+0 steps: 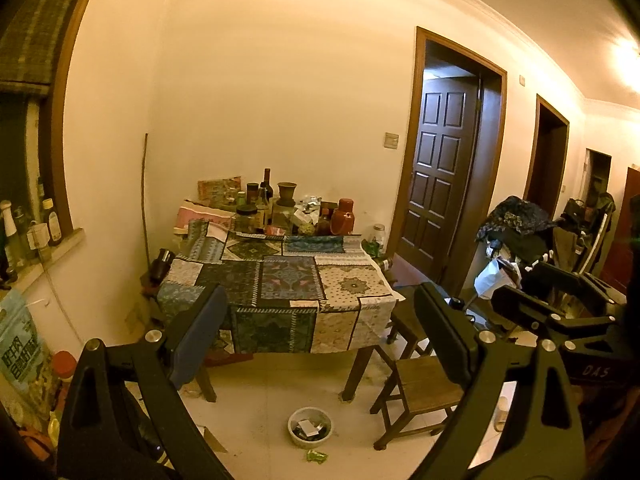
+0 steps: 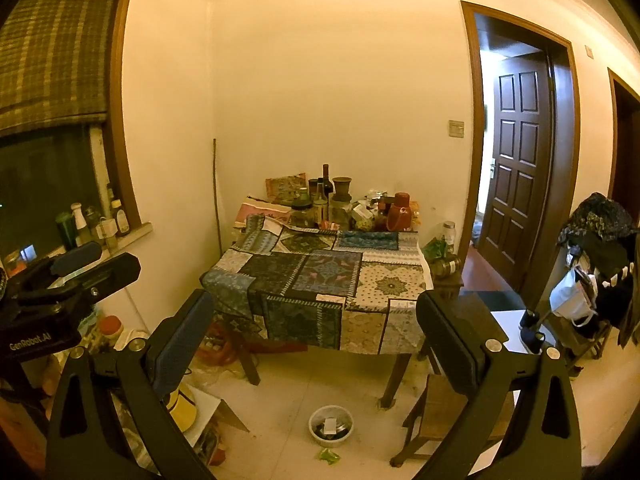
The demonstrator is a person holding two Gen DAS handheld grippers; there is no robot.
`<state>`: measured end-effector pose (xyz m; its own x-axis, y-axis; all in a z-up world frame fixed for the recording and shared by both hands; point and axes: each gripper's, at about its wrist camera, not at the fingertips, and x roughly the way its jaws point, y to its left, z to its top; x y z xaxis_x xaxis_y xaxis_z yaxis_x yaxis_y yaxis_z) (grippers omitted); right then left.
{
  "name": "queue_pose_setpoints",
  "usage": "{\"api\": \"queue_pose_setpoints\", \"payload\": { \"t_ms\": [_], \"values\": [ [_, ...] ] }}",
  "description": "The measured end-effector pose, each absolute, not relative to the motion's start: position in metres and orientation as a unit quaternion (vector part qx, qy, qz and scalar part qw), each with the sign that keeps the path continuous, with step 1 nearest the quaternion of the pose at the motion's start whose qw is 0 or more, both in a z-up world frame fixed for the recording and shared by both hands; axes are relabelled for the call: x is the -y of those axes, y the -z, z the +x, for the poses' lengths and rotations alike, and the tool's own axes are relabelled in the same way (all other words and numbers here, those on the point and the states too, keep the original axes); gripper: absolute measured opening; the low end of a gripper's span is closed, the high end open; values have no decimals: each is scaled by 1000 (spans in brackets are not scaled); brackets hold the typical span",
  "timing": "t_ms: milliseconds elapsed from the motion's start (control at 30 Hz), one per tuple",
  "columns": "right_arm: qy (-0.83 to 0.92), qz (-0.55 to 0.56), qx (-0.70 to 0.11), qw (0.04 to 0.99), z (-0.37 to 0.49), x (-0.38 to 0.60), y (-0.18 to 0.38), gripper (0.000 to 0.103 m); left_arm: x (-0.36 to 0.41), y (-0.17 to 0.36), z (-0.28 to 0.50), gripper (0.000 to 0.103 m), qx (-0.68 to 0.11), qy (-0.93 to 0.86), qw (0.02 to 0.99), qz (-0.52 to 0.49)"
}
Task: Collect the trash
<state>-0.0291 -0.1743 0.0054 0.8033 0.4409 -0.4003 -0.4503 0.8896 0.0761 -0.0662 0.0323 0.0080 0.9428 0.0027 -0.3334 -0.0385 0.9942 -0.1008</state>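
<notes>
A small round white bin [image 1: 309,427] [image 2: 331,426] holding scraps sits on the floor in front of the table. A crumpled green wrapper [image 1: 317,456] [image 2: 329,456] lies on the tiles just before it. My left gripper [image 1: 320,332] is held high and far from both, open, nothing between its fingers. My right gripper [image 2: 316,336] is likewise open and empty, well above the floor. In the left wrist view the right gripper's body [image 1: 560,312] shows at the right; in the right wrist view the left gripper's body [image 2: 60,280] shows at the left.
A table with a patchwork cloth [image 1: 280,280] [image 2: 320,276] carries bottles, jars and a red flask [image 1: 343,217] at its far end. A wooden stool [image 1: 420,396] [image 2: 444,412] stands right of the bin. Clutter lines the left wall; a laden rack [image 2: 596,264] is at right.
</notes>
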Motion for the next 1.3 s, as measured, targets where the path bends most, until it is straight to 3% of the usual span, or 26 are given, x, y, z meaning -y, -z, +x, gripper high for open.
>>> {"api": "queue_pose_setpoints", "payload": {
  "t_ms": [267, 1300],
  "values": [
    [-234, -9, -209, 950, -27, 177, -7, 101, -30, -10, -65, 99, -165, -13, 985, -47],
    [-235, -5, -203, 951, -19, 180, -19, 101, -34, -14, -47, 99, -161, 3, 986, -51]
  ]
}}
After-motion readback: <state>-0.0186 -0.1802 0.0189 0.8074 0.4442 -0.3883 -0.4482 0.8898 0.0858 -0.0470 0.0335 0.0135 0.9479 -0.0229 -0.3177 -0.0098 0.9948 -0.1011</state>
